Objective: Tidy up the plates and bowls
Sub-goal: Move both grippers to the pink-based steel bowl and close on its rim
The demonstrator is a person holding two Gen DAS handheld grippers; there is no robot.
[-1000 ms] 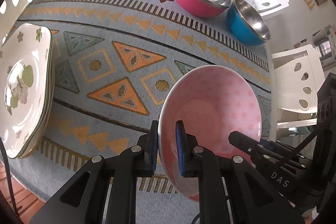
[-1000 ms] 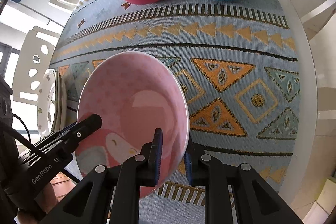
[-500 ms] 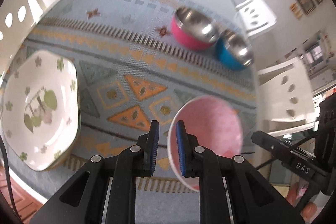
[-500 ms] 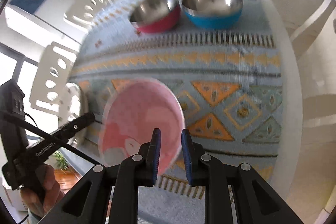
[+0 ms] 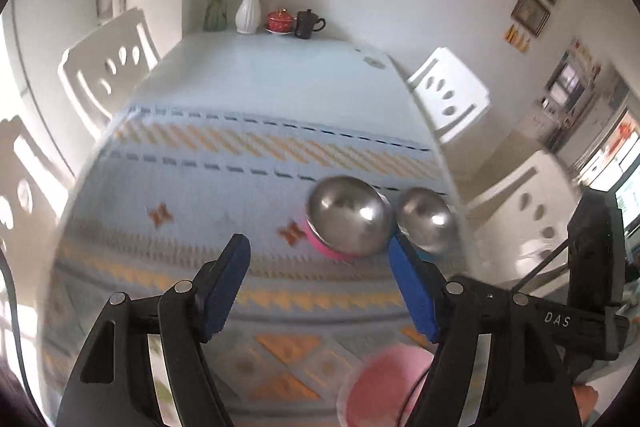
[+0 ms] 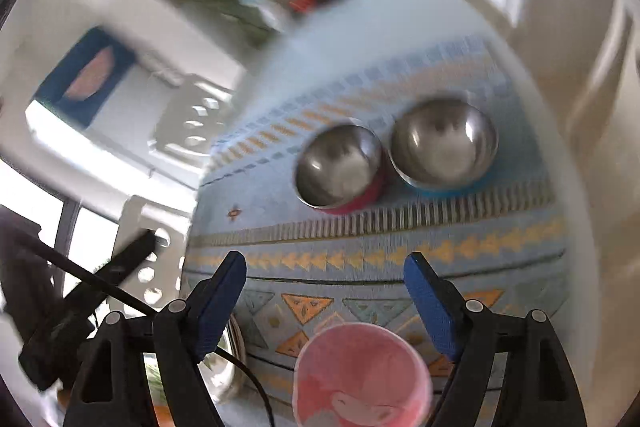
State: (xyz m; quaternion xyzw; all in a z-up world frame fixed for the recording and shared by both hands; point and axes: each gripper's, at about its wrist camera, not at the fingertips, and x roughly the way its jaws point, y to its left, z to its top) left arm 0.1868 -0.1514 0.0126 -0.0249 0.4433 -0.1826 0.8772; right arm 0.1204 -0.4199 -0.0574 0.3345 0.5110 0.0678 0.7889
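A pink plate (image 6: 362, 375) with a cartoon print lies on the patterned tablecloth (image 6: 480, 227), low in both views and free of both grippers; only its blurred rim (image 5: 384, 383) shows in the left wrist view. My left gripper (image 5: 318, 243) hangs above it, jaws opening, nothing between the blue pads. My right gripper (image 6: 325, 259) is also opening and empty. Farther back, a pink steel bowl (image 5: 348, 223) and a blue steel bowl (image 5: 428, 219) stand side by side. The edge of the floral plate stack (image 6: 230, 367) shows behind my right gripper's left finger.
White chairs (image 5: 452, 95) stand around the table. At its far end are a white vase (image 5: 248, 13) with flowers, a red lidded cup (image 5: 280, 21) and a dark mug (image 5: 306, 25). The table's right edge runs close to the blue bowl.
Both grippers let go of the pink plate, opened wide and rose away from it. The plate now lies on the cloth, and both views have tilted up toward the table's far end.
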